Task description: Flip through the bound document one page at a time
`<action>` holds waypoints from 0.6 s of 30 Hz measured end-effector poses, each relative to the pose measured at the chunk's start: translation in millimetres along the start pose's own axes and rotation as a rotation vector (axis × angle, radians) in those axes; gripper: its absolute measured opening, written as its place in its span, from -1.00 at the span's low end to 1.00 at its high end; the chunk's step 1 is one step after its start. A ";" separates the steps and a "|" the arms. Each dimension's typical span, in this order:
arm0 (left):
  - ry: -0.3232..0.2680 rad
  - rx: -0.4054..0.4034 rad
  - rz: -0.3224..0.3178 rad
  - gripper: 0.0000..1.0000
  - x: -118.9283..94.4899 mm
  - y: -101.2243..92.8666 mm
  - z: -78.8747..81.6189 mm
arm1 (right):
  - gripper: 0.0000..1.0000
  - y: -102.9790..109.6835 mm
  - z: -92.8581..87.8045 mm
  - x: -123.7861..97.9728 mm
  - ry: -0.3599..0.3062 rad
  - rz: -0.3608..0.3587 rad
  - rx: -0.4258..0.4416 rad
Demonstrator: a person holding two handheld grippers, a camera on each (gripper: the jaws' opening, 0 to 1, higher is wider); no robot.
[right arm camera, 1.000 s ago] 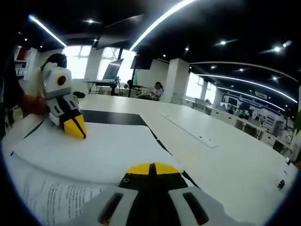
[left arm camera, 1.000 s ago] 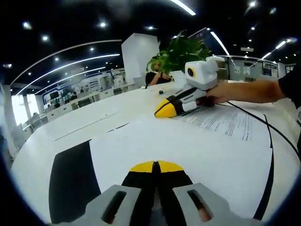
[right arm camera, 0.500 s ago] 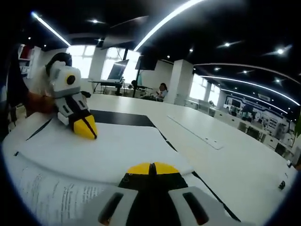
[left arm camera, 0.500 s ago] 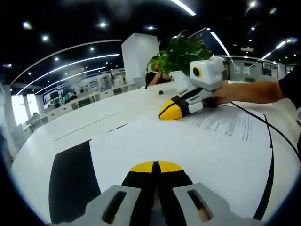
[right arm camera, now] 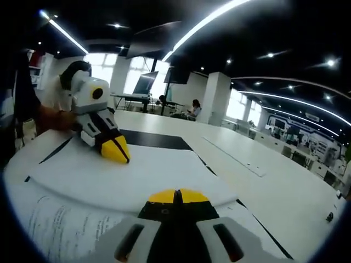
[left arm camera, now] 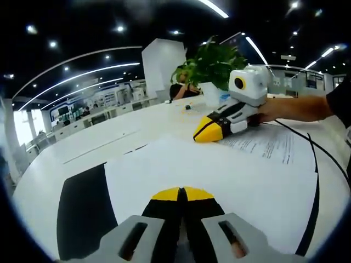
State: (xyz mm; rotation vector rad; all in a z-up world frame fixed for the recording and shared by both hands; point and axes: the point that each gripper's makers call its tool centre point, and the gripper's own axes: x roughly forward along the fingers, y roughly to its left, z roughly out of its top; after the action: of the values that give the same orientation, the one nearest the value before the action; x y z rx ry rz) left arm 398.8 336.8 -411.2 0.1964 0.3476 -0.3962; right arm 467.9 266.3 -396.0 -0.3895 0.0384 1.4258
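Here the bound document (left arm camera: 230,175) lies open on a broad white table (left arm camera: 109,137), with black matting (left arm camera: 82,208) showing past its left edge in the left gripper view. The left tongs (left arm camera: 180,193) sit low over a blank white page, their yellow tips pressed together with nothing visible between them. The right tongs (left arm camera: 208,133) hover at the far side of the document, above the printed page (left arm camera: 269,145); their tips meet too, and whether they pinch a sheet cannot be told. In the right gripper view a blank page (right arm camera: 137,175) curves up from the printed sheet (right arm camera: 60,230) below it. Around the table is a large open-plan office with a dark ceiling, long curved light strips (left arm camera: 82,74), white pillars (right arm camera: 215,98) and a leafy potted plant (left arm camera: 211,63).
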 end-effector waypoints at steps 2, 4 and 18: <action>0.000 0.000 0.000 -0.95 0.0 0.0 0.0 | -0.94 2.0 0.6 -0.7 -0.001 0.004 -0.001; 0.000 0.000 0.000 -0.95 -0.1 -0.1 0.1 | -0.94 6.0 1.7 -1.9 -0.003 0.011 -0.004; -0.001 0.003 0.003 -0.95 -0.6 -0.1 0.1 | -0.94 28.4 7.6 -8.4 -0.020 0.044 -0.015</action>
State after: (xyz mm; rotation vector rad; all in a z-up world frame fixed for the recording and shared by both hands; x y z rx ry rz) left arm 398.2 336.9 -410.9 0.1994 0.3457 -0.3942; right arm 437.5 263.0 -393.6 -0.3890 0.0199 1.4741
